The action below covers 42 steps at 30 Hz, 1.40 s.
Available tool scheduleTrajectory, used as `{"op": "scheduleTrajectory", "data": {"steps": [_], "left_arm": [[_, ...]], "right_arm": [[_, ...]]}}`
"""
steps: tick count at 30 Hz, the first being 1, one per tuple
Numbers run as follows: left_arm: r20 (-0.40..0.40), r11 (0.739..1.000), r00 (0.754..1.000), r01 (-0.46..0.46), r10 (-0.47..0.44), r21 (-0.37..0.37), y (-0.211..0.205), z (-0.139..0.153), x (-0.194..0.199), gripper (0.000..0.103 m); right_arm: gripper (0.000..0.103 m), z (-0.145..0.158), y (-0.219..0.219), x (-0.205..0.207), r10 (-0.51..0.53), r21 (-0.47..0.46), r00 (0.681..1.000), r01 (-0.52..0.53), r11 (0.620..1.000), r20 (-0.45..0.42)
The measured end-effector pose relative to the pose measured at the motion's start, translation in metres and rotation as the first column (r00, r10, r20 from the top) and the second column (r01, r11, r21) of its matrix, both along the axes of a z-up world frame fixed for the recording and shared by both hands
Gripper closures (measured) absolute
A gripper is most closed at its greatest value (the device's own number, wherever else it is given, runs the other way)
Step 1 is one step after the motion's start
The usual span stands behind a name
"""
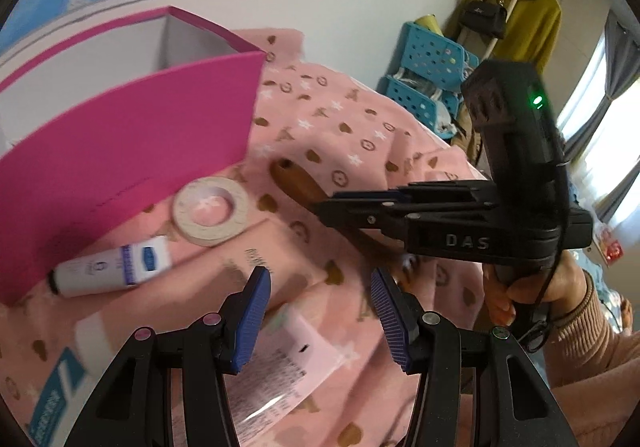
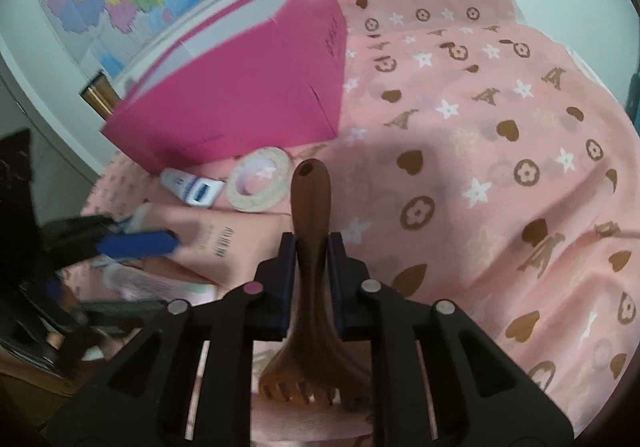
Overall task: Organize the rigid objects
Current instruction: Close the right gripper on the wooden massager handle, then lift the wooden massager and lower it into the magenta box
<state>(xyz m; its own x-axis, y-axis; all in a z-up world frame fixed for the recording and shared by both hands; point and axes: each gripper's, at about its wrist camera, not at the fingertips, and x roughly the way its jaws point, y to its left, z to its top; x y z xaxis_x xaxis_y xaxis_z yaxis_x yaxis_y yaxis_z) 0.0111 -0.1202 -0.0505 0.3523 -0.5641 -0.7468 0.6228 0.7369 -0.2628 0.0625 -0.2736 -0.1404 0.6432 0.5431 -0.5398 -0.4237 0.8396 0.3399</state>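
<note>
Clamping a brown wooden comb [image 2: 310,247] by its narrow handle, the right tongs [image 2: 311,267] have it pinched between both blue pads, teeth toward the camera and the holed end pointing at the pink box [image 2: 240,103]. The left tongs [image 1: 320,311] stand released, nothing between the pads, poised above a pink tube [image 1: 256,267] and a flat packet [image 1: 280,367] lying on the patterned pink cloth [image 2: 480,127].

Sorting looks barely begun. What shows of the box's grey inside is bare, though its floor is hidden, so what it holds cannot be told. A white tube [image 1: 112,267] rests against the box's foot, a tape roll [image 1: 210,211] just beside it, and the pink tube and packet lie nearer the camera. By this reading all of these, and the comb, have yet to go in.

A hand [image 1: 532,287] in a pink sleeve grips the right tool's handle from below, holding it tilted downward with the tongs reaching in low over the cloth. The left tool pitches more steeply down at the clutter.
</note>
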Motion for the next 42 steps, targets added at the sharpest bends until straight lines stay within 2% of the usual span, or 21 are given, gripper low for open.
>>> {"op": "scheduleTrajectory", "data": {"steps": [9, 11, 13, 18, 26, 30, 36, 38, 42], "left_arm": [[-0.066, 0.999, 0.997, 0.028, -0.031, -0.046, -0.021, -0.011, 0.016, 0.053], [-0.095, 0.998, 0.995, 0.022, -0.028, -0.059, -0.022, -0.015, 0.022, 0.061], [-0.108, 0.997, 0.994, 0.019, -0.027, -0.074, -0.023, -0.016, 0.025, 0.064], [-0.124, 0.997, 0.992, 0.000, -0.010, -0.076, -0.020, -0.021, 0.029, 0.066], [-0.123, 0.996, 0.992, 0.001, -0.011, -0.084, -0.014, -0.020, 0.028, 0.068], [-0.126, 0.996, 0.992, 0.000, -0.011, -0.090, -0.012, -0.022, 0.029, 0.068], [-0.124, 0.996, 0.992, -0.005, -0.006, -0.091, -0.009, -0.023, 0.030, 0.068], [-0.123, 0.996, 0.992, -0.004, -0.007, -0.090, -0.007, -0.022, 0.028, 0.068], [-0.129, 0.995, 0.992, -0.010, -0.002, -0.095, -0.008, -0.021, 0.031, 0.068]], "right_arm": [[0.086, 0.008, 0.012, -0.003, 0.064, 0.039, 0.998, -0.065, 0.997, 0.025], [0.086, 0.008, 0.014, -0.001, 0.076, 0.041, 0.997, -0.077, 0.996, 0.023], [0.086, 0.007, 0.016, 0.001, 0.091, 0.044, 0.996, -0.092, 0.995, 0.018], [0.086, 0.004, 0.021, 0.007, 0.120, 0.030, 0.993, -0.119, 0.992, -0.006], [0.082, -0.001, 0.030, 0.024, 0.145, -0.002, 0.988, -0.146, 0.989, -0.060], [0.081, 0.001, 0.039, 0.031, 0.169, -0.049, 0.983, -0.173, 0.984, -0.072], [0.080, 0.004, 0.047, 0.035, 0.193, -0.120, 0.980, -0.199, 0.973, -0.055], [0.081, 0.004, 0.045, 0.032, 0.187, -0.122, 0.981, -0.191, 0.974, -0.043], [0.081, 0.010, 0.034, 0.018, 0.191, -0.068, 0.981, -0.192, 0.979, -0.010]]}}
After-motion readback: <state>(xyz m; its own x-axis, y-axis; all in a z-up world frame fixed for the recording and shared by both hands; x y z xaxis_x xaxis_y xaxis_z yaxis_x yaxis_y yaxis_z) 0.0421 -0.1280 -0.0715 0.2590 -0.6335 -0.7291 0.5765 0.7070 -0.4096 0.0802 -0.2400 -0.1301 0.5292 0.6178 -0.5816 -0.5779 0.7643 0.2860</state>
